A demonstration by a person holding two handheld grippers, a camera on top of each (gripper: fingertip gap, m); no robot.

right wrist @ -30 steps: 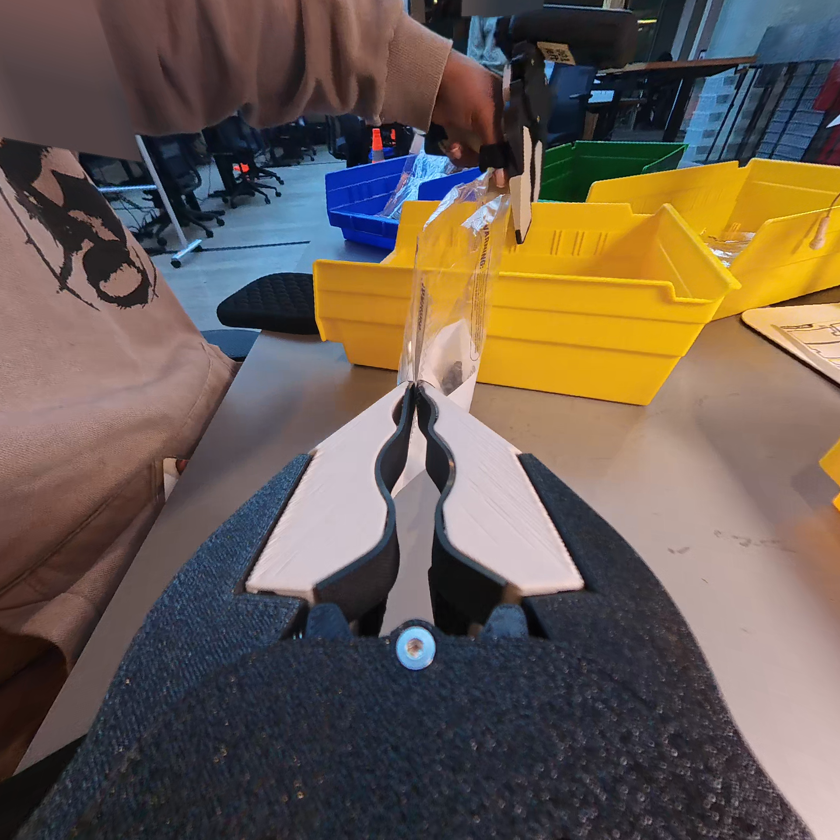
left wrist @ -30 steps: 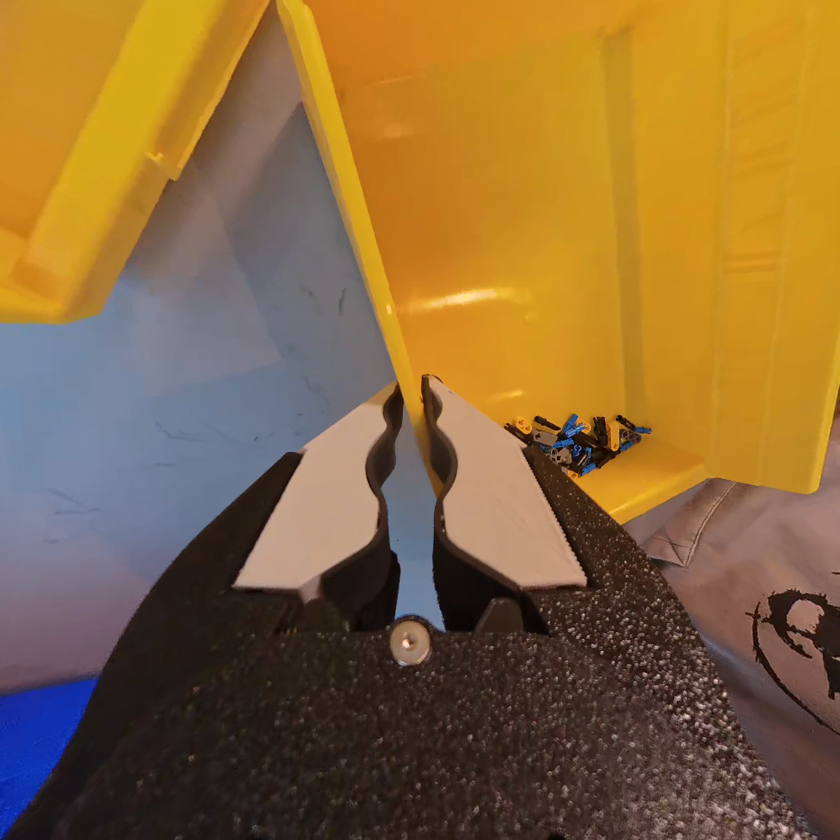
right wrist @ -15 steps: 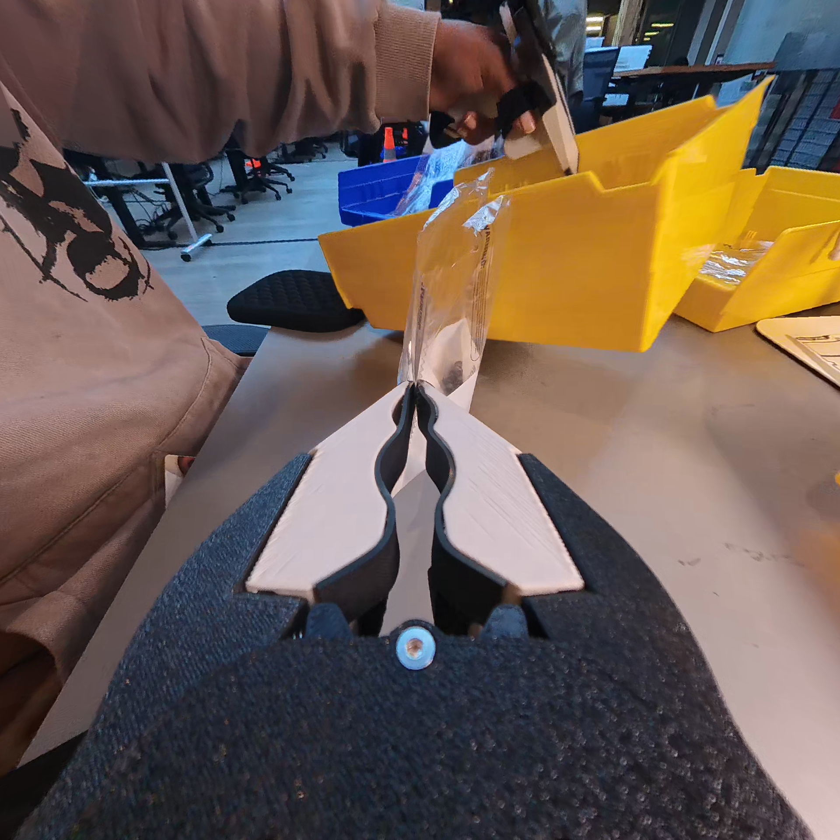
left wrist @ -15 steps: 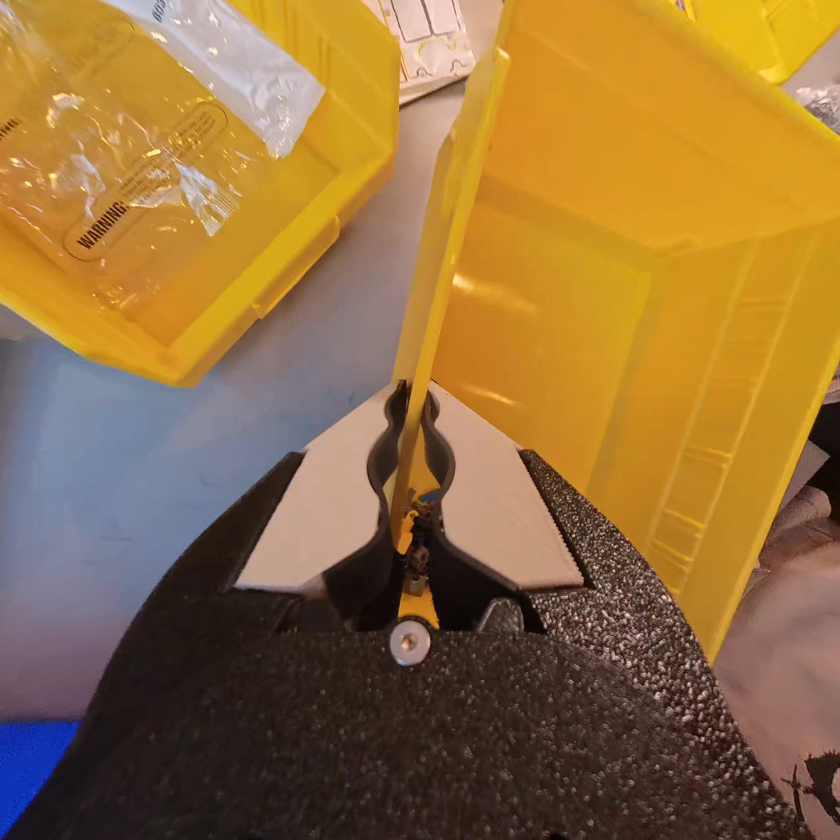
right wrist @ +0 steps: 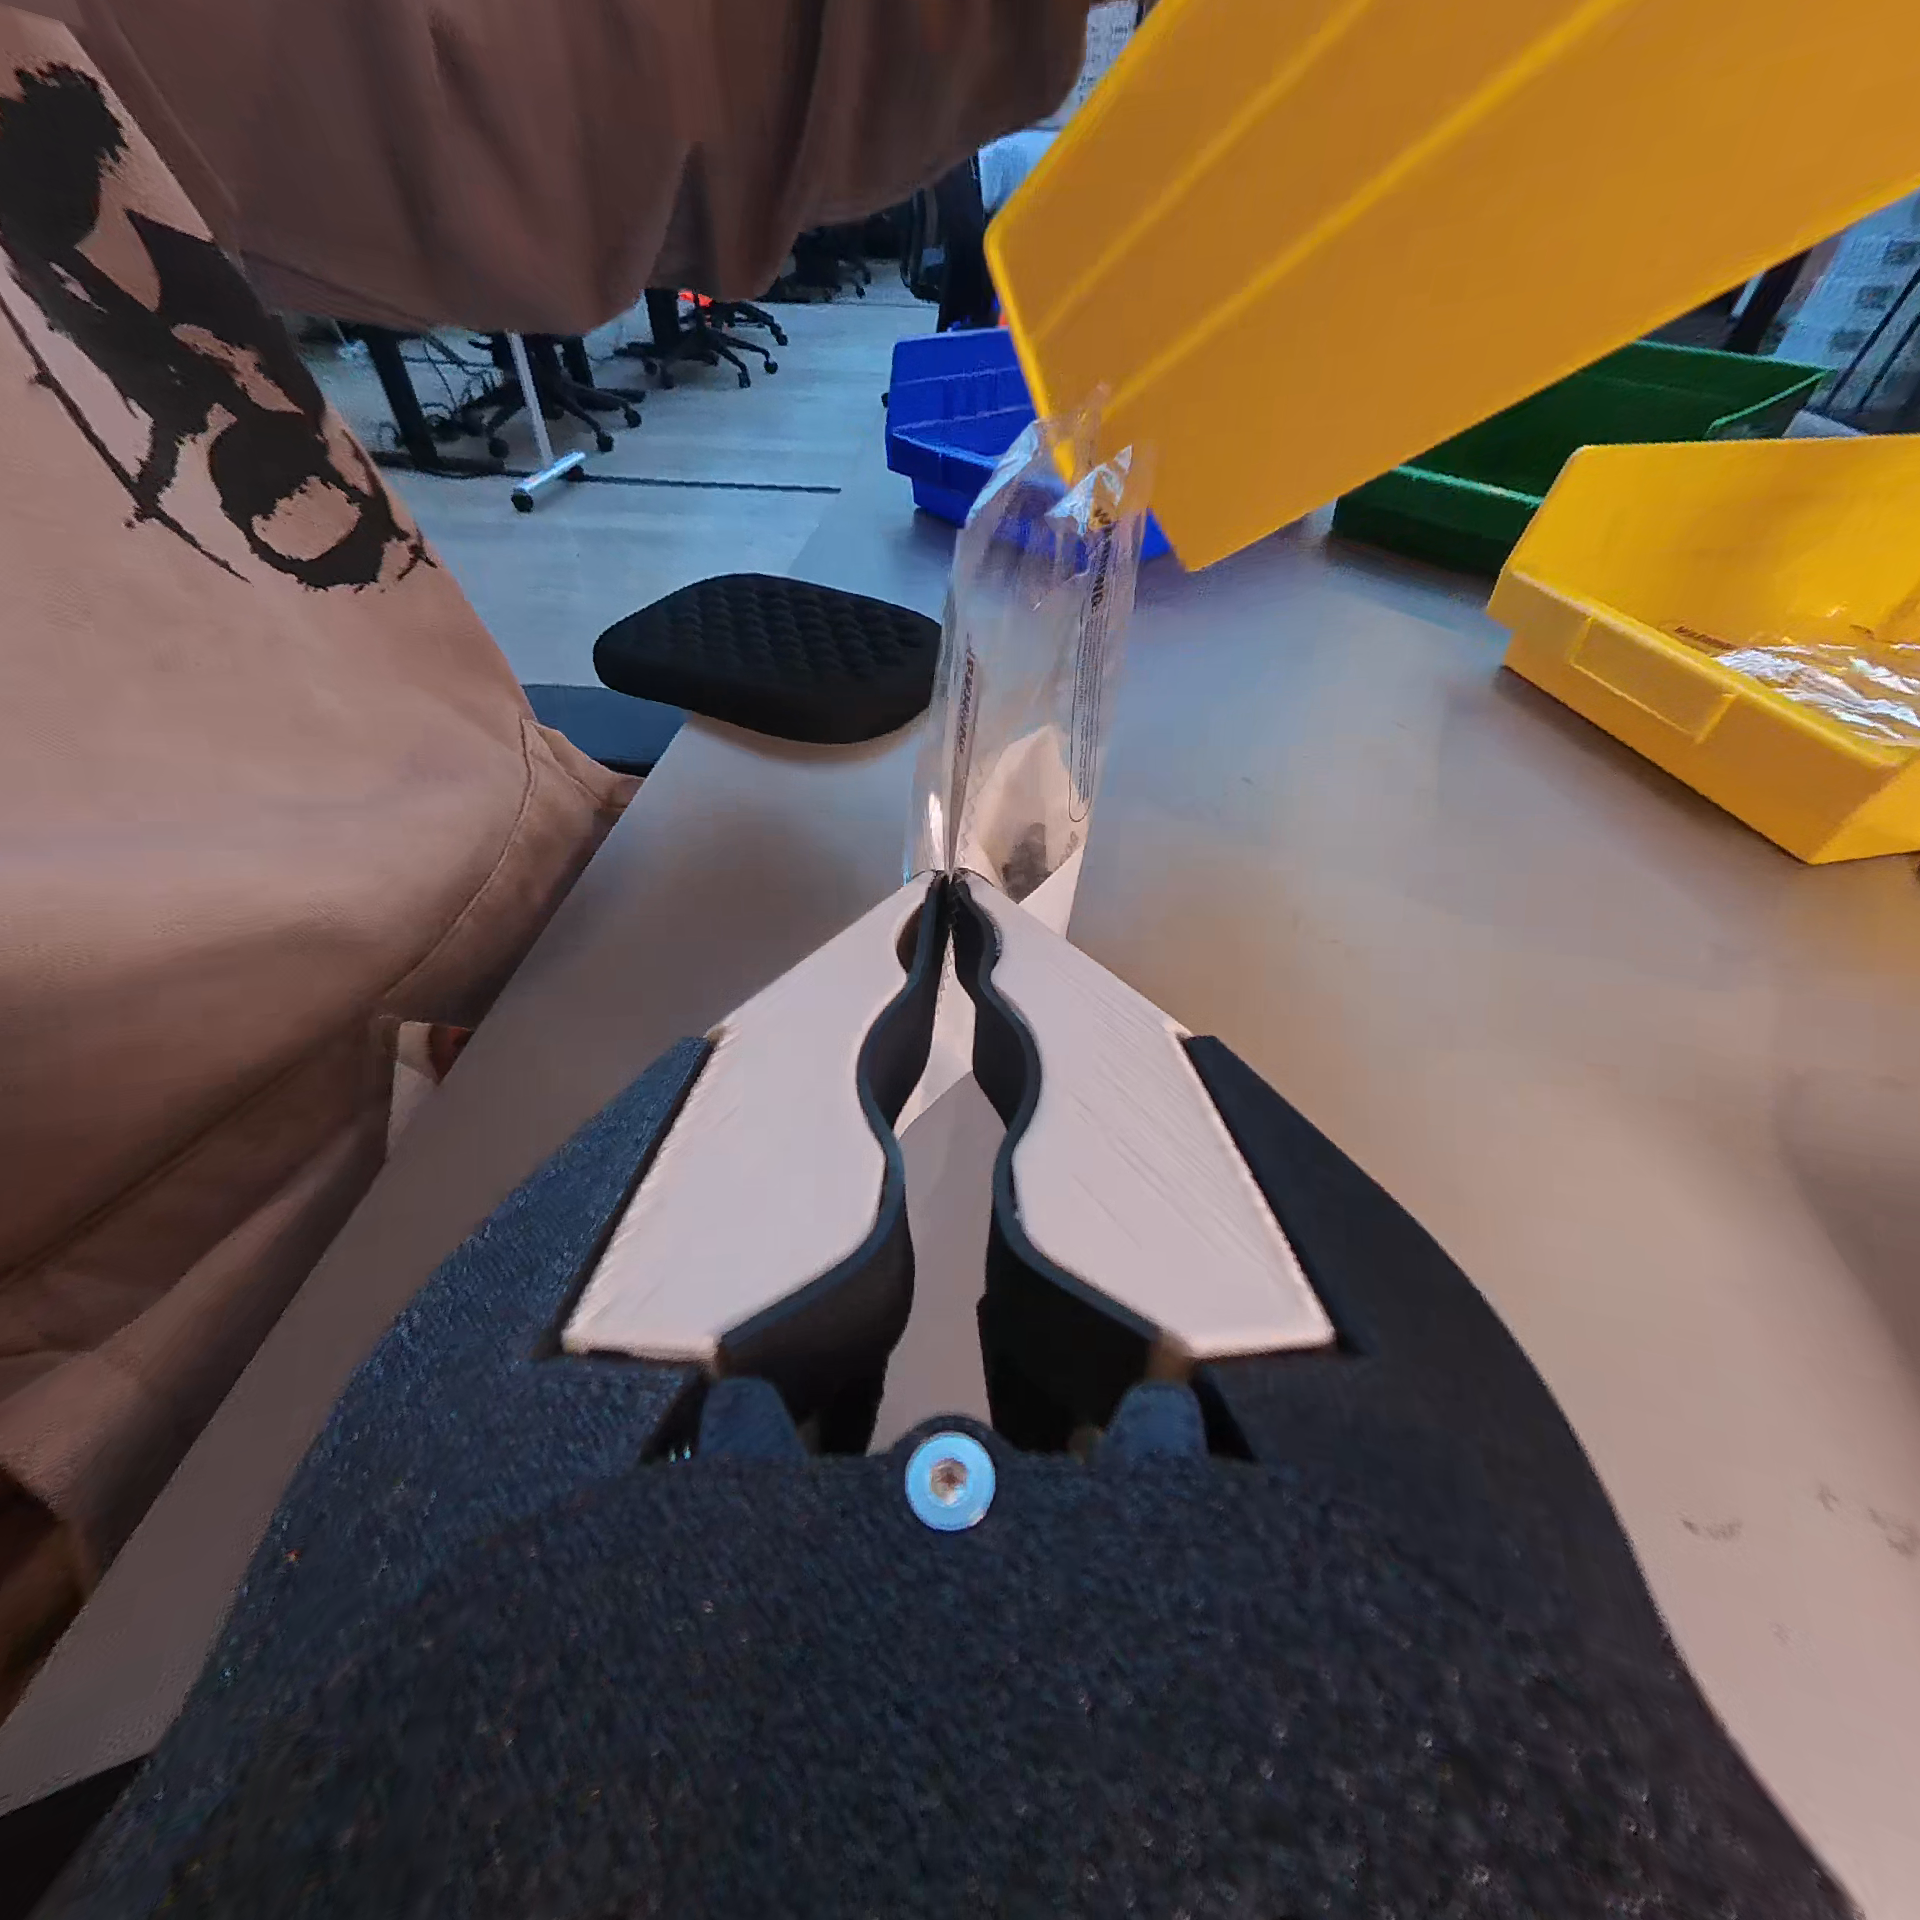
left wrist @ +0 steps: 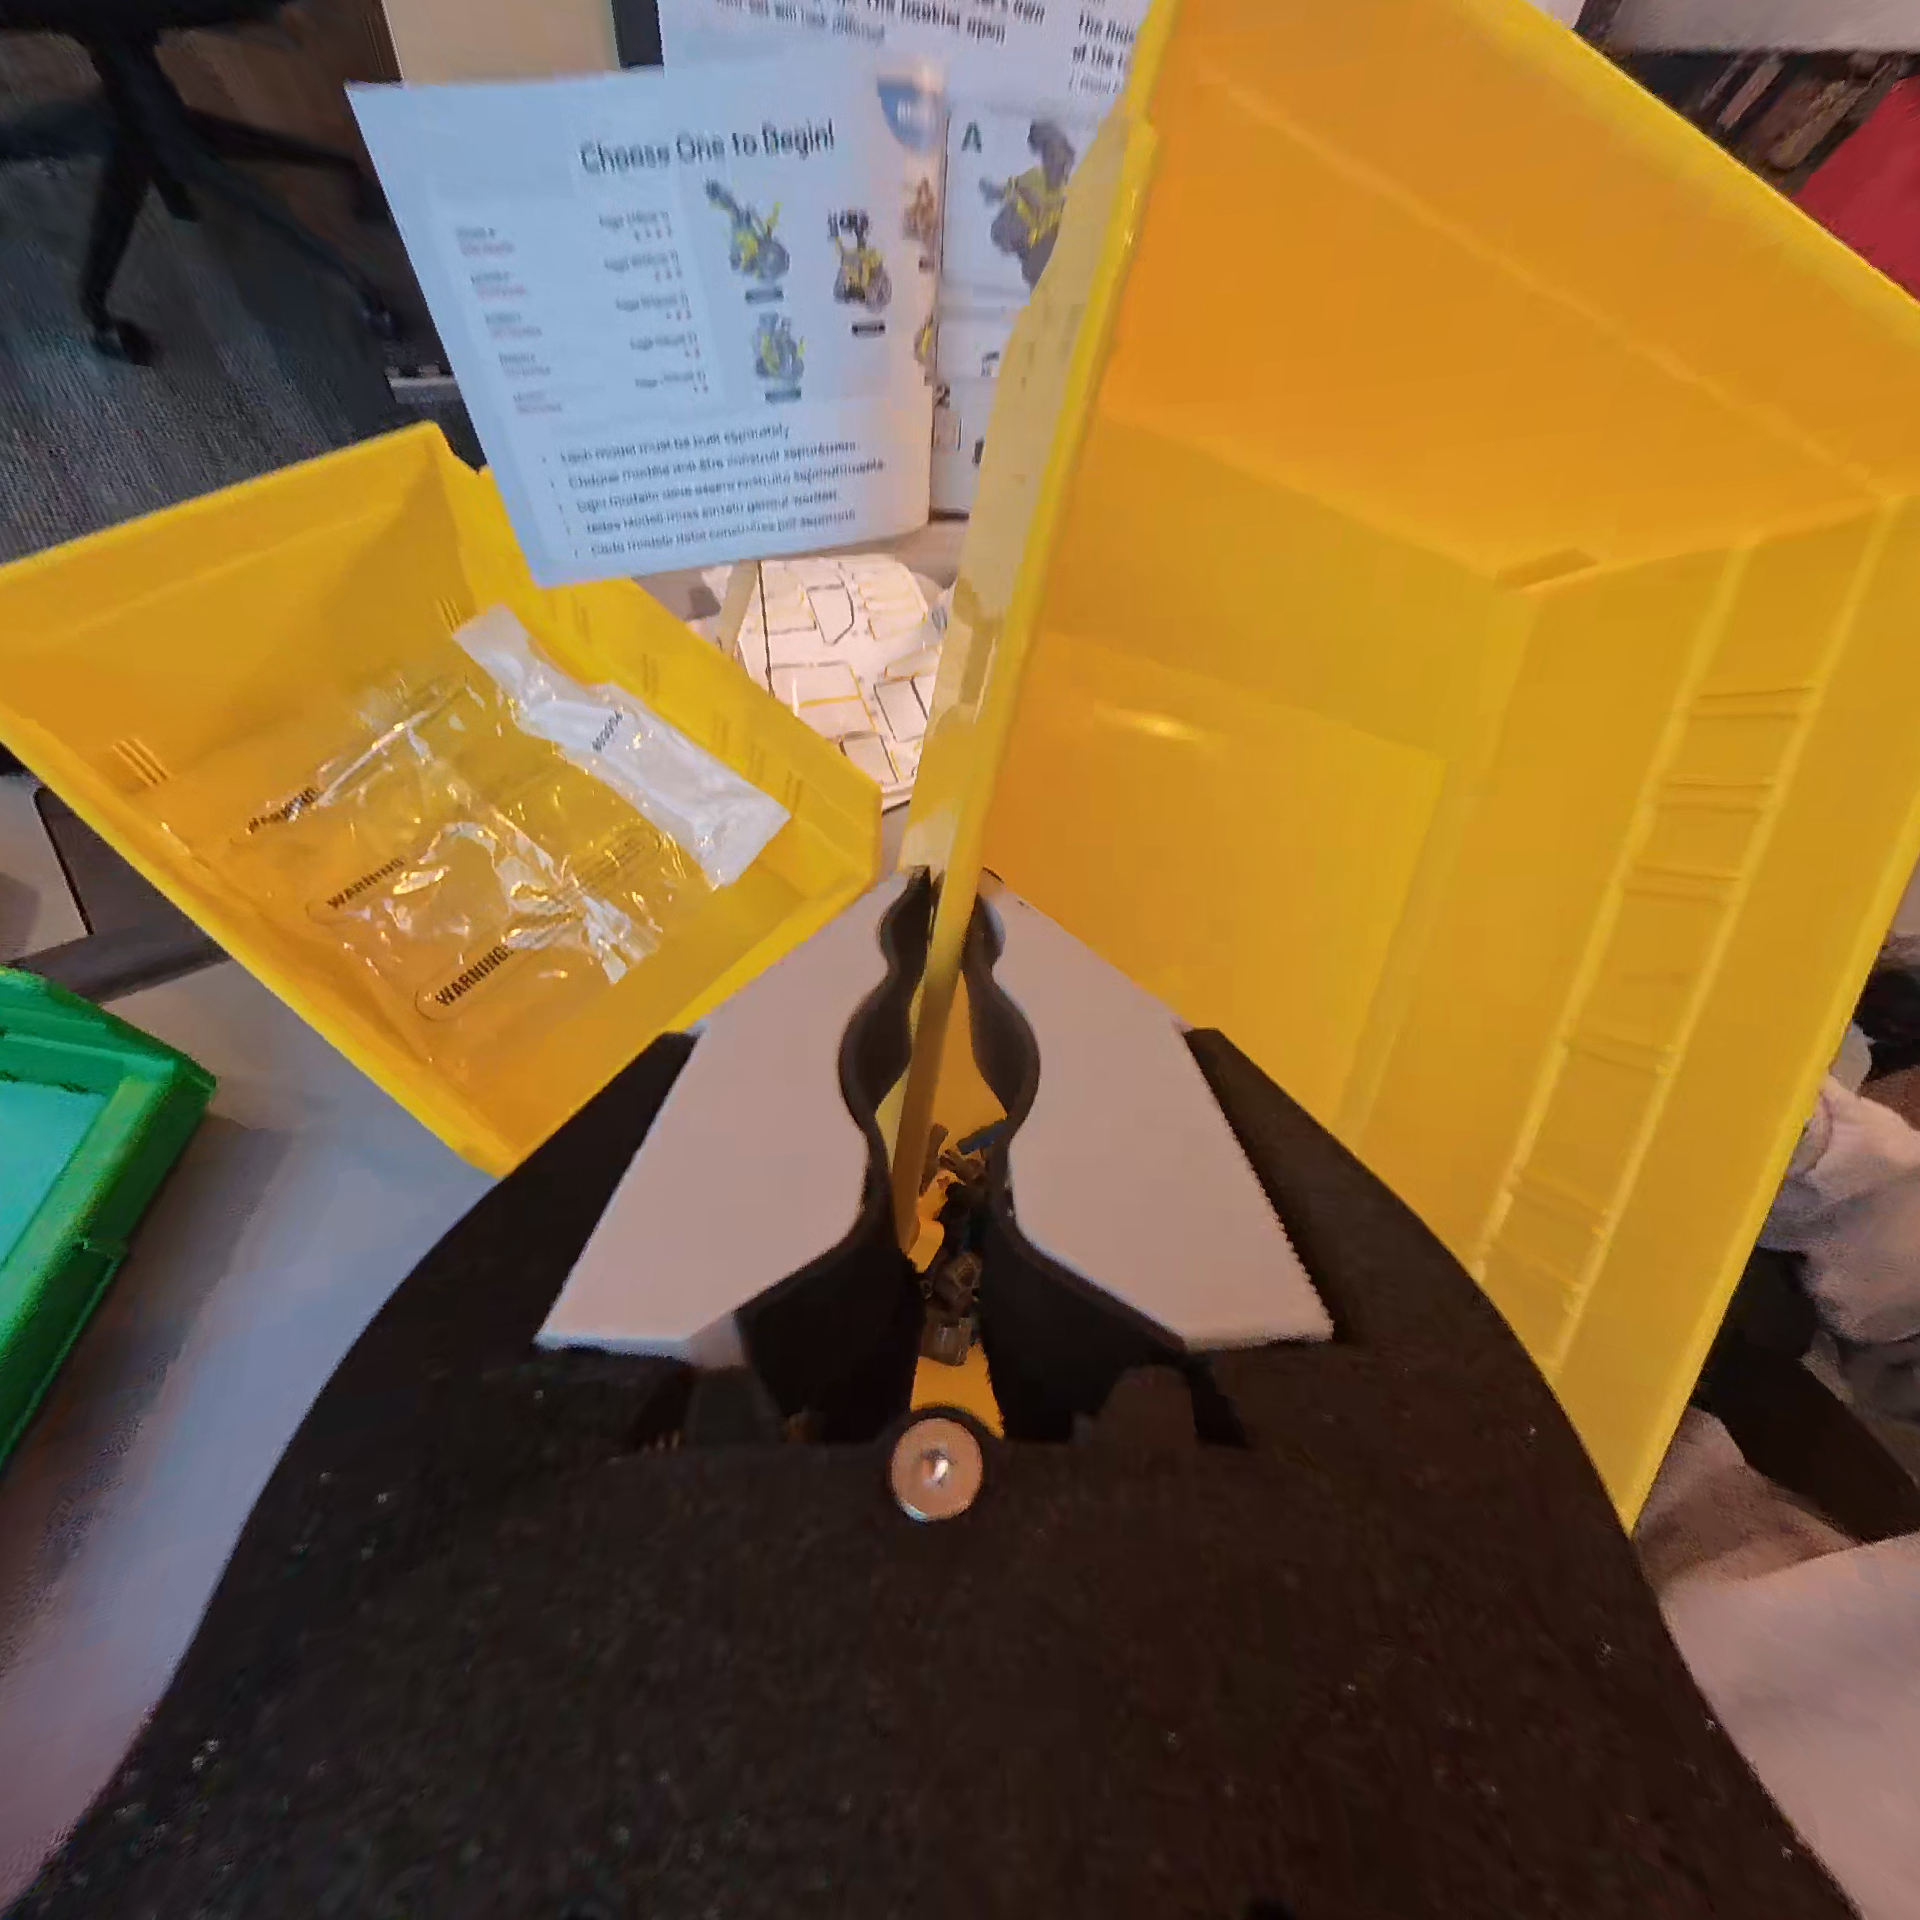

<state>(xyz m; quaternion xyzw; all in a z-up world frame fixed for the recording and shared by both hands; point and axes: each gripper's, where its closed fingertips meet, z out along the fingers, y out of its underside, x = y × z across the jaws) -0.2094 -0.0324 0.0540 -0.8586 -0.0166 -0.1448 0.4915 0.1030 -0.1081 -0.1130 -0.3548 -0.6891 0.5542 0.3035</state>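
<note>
My left gripper (left wrist: 948, 896) is shut on the side wall of a yellow bin (left wrist: 1455, 831) and holds it lifted and steeply tilted. Several small blue, black and grey parts (left wrist: 956, 1226) have slid to the bin's low corner, seen between my fingers. In the right wrist view the same bin (right wrist: 1403, 239) hangs tilted in the air, its low corner just above the open top of a clear plastic bag (right wrist: 1029, 665). My right gripper (right wrist: 948, 883) is shut on the bag's lower edge and holds it upright over the grey table (right wrist: 1455, 1039).
A second yellow bin (left wrist: 312, 644) holding empty clear bags rests at the left, also in the right wrist view (right wrist: 1704, 644). A green bin (left wrist: 73, 1143), a blue bin (right wrist: 956, 416), printed instruction sheets (left wrist: 686, 312) and a person's brown sleeve (right wrist: 468, 135) are around. The grippers' ends are close to 35 cm from one another.
My left gripper has lifted the yellow bin off the table and tipped it steeply over the bag's mouth; the small parts slid to the low corner. My right gripper kept holding the bag upright.
</note>
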